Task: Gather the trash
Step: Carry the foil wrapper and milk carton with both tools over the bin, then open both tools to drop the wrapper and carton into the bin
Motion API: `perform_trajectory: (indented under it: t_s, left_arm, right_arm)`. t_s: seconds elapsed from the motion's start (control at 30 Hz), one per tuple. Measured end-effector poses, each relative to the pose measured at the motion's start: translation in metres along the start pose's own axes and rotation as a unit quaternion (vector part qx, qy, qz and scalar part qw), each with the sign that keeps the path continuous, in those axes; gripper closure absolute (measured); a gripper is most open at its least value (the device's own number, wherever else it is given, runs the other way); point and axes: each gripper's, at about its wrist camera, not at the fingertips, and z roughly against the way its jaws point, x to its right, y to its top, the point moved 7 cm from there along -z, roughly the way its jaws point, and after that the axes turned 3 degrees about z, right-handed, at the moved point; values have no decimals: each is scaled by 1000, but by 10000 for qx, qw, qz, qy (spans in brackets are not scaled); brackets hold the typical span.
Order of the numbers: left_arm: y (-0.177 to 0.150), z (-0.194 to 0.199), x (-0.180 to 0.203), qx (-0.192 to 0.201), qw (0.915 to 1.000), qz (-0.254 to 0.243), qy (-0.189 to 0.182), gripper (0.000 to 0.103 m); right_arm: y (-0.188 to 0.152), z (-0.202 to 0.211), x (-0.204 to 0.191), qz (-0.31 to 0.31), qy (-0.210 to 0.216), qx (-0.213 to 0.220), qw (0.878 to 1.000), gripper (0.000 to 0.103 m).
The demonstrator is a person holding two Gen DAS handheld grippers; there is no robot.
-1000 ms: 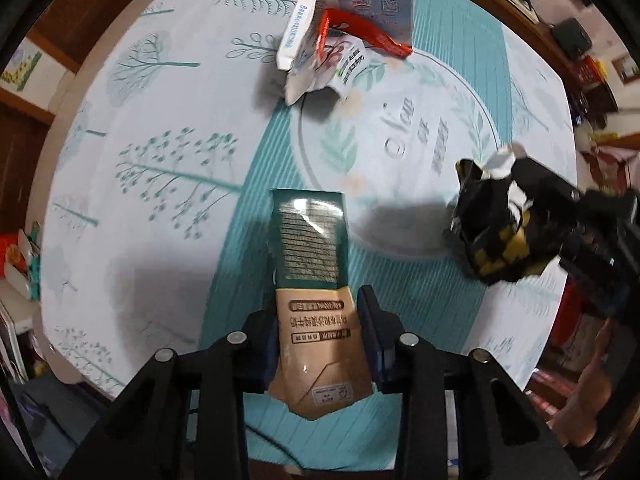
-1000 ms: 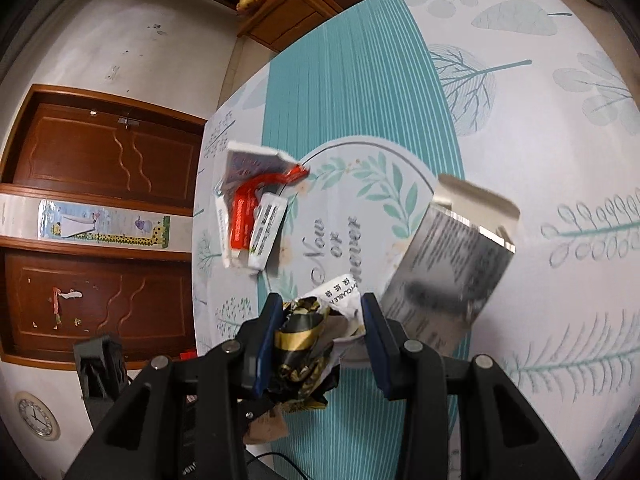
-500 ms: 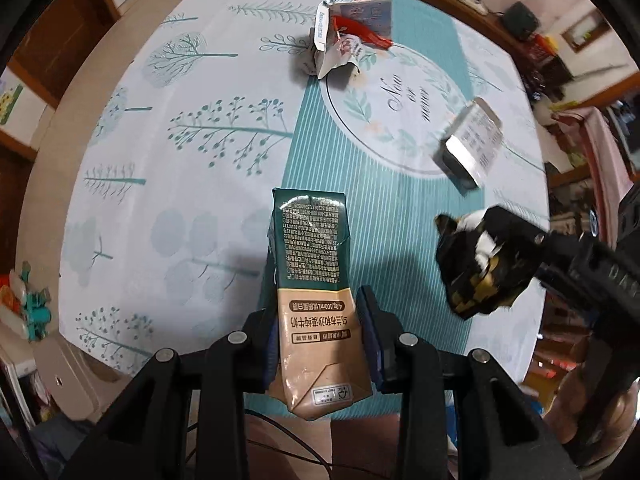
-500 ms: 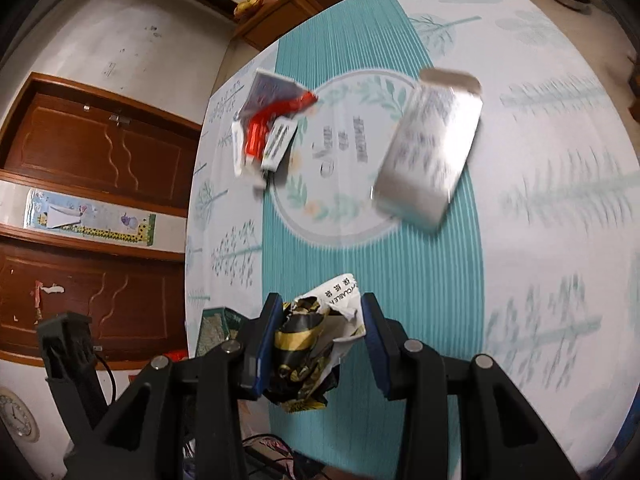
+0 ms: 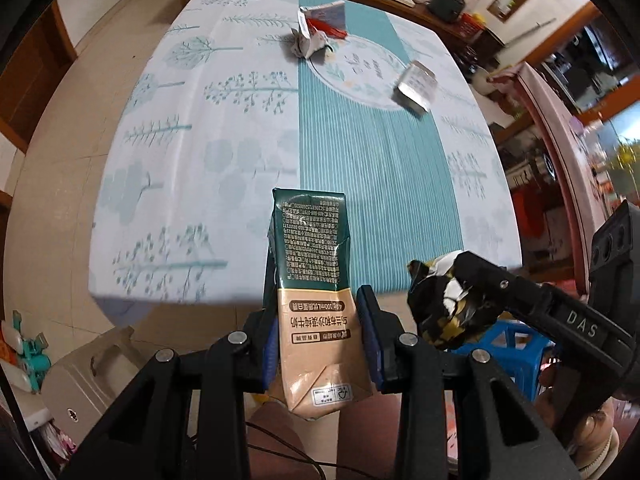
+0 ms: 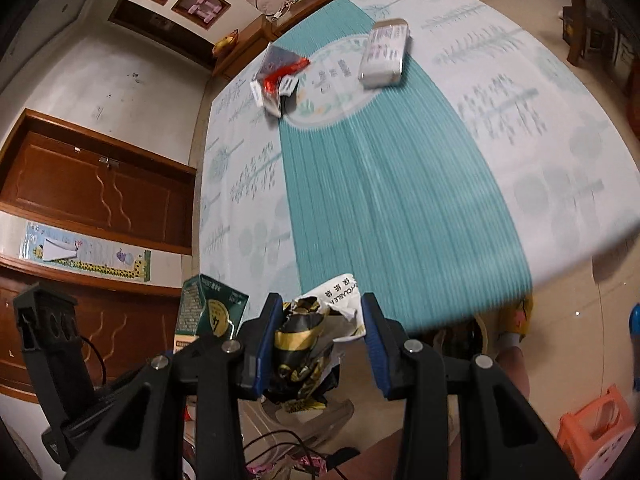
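My left gripper (image 5: 318, 332) is shut on a green and tan milk carton (image 5: 310, 264), held off the near edge of the table (image 5: 192, 168). My right gripper (image 6: 320, 344) is shut on a crumpled black and gold wrapper (image 6: 306, 344), also off the table's near edge; the wrapper also shows in the left wrist view (image 5: 448, 304). On the far part of the table lie a pile of red and white wrappers (image 5: 320, 30) and a silver box (image 5: 416, 86). The carton also shows in the right wrist view (image 6: 208, 308).
The table has a teal striped runner (image 5: 376, 168) down its middle. A blue stool (image 5: 516, 344) and an orange stool (image 6: 596, 428) stand on the floor near the table's near edge. Wooden cabinets (image 6: 96, 196) line the wall.
Both grippers have drawn back from the table with their loads, past its near edge. The table and the trash left on it look farther away.
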Motion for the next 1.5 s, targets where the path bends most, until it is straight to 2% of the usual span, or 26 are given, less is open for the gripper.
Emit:
perform_trajectory:
  t_s: [0.27,0.43,0.57,0.67,0.87,1.17,1.5]
  left_arm:
    - [-54,1,-3,-123,9998,51,-177,70]
    - [-81,-9,3,-49,9999,-1,-113,70]
    - [-113,-36,8,-221,9996,-148,84,70]
    - [-137,-59,8,-381,9992,-113,74,70]
    - [-166,-106,1,-643,9977,-139,165,70]
    - [-177,-188,-26,-829,9963,-85,222,70]
    - [-178,-279,-41,-971,9948,-75,312,69]
  right_arm:
    - [-72,7,8,-66,-174,-302,9994,63]
    - [-99,5,24,-45,-241,-481,9985,63]
    - [-123,-9,44,-91,-276,-688,9972,63]
    - [-141,-23,58,-165,-289,-837,9959,63]
    - [-174,-59,93,-399,-409,-1086,9924,63]
    - [-203,-131,152,-799,-765,-1259,9858,63]
    - [-203,-203,199,-1190,-944,-1187,9812,60]
